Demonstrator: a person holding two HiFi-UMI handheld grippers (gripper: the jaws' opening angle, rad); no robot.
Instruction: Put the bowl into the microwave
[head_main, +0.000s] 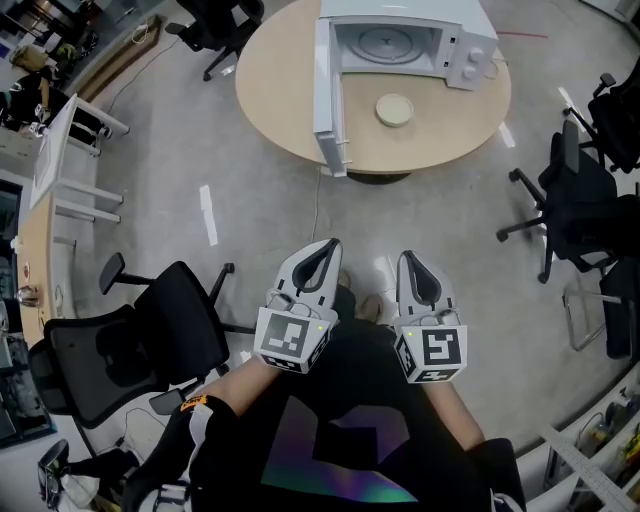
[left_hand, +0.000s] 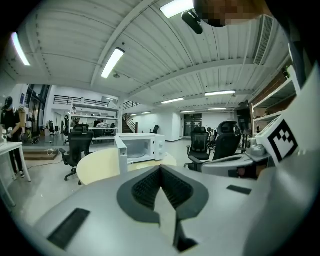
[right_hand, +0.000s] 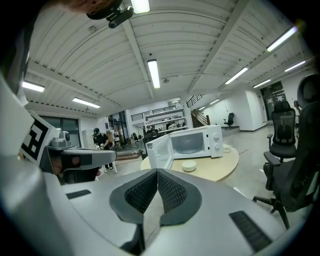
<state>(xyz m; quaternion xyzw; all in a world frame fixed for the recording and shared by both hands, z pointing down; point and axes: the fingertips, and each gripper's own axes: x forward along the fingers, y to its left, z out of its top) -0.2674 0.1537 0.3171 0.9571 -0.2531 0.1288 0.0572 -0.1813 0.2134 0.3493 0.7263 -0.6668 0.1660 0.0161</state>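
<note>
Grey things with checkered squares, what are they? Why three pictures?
They are grabbing tools; a person holds one in each hand. The left tool and the right tool are both pinched shut, holding nothing. One picture comes from a camera on the person's head, looking down; the others from cameras riding on each tool. Ahead, a round table carries a white microwave with its door open and a small bowl in front of it.
</note>
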